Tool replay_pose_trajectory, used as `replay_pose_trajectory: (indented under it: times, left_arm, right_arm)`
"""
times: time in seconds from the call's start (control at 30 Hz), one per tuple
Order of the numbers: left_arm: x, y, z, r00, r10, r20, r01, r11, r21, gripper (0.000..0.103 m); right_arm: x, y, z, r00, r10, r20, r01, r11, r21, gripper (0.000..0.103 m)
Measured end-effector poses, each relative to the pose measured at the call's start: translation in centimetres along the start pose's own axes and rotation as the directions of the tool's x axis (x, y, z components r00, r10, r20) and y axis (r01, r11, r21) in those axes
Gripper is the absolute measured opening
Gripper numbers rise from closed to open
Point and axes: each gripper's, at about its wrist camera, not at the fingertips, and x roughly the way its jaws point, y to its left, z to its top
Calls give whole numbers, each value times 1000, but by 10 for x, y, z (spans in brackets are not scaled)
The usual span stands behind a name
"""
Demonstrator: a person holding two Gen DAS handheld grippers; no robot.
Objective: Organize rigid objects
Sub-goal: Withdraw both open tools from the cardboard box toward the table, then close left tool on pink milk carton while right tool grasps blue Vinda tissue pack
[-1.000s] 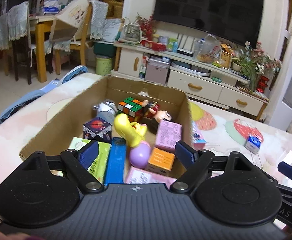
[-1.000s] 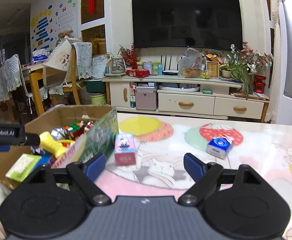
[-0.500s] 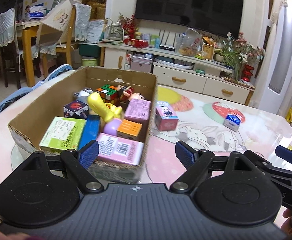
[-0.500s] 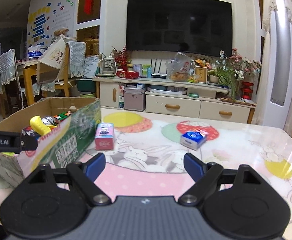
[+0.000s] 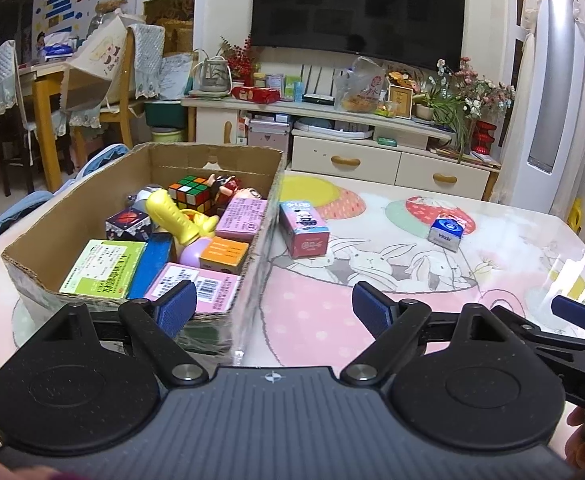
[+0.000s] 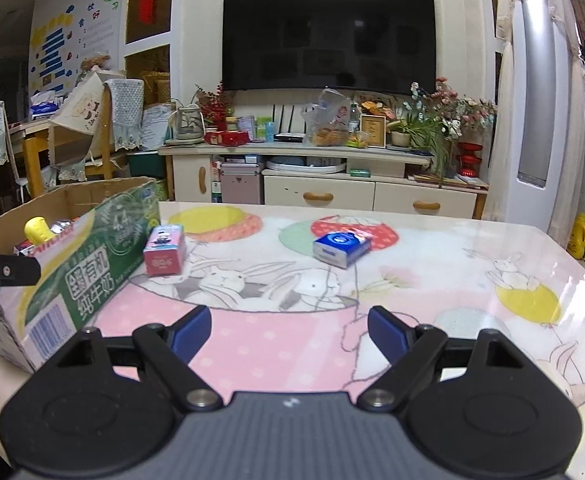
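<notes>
A cardboard box (image 5: 68, 208) (image 6: 92, 256) sits at the table's left, holding a Rubik's cube (image 5: 190, 194), a yellow toy (image 5: 172, 216), a green packet (image 5: 100, 266) and several small cartons. Outside it, a pink carton (image 5: 303, 230) (image 6: 164, 250) stands beside the box's right wall. A blue-and-white box (image 5: 445, 234) (image 6: 340, 248) lies farther right. My left gripper (image 5: 272, 306) is open and empty, hovering over the box's near right corner. My right gripper (image 6: 288, 330) is open and empty above the bare tablecloth, short of both loose boxes; one of its fingertips (image 5: 572, 312) shows at the right edge of the left wrist view.
The table (image 6: 492, 240) wears a pink cloth printed with rabbits; its right edge curves near a white standing unit (image 6: 532, 120). Beyond it stand a TV cabinet (image 6: 316, 184), a TV, and chairs (image 5: 104, 92) at the back left.
Both grippers have drawn back toward me from the box and lowered a little; the box and the two loose cartons now sit farther off in view. Nothing on the table moved.
</notes>
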Motion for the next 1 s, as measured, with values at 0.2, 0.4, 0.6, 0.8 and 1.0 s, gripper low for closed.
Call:
replay_pose_trajectory:
  times: [0.2,0.4,0.6,0.8,1.0]
  left_arm:
    - [-1,-3,-2,1000,0,29,-1,999,37,103]
    - [2,-8,-6,999,-22,35,19,996,81,103]
    - [7,-12,-10,999,-44,22,41,991,126,103]
    - [15,-12,-12,998,-57,-4,57,987,153,103]
    - [23,-19,-10,999,-49,-9,50,983,178,103]
  right_arm:
    - [7,-17,-7,1000,-13,-13,14,1000,22,86]
    - [18,-33,-9,999,-22,-34,23,999,46,86]
    - [30,-43,-7,999,-31,-43,34,998,62,86]
    - [49,-56,-3,997,-56,-55,60,995,82,86]
    - [75,-71,3,995,-68,-76,78,988,136,87]
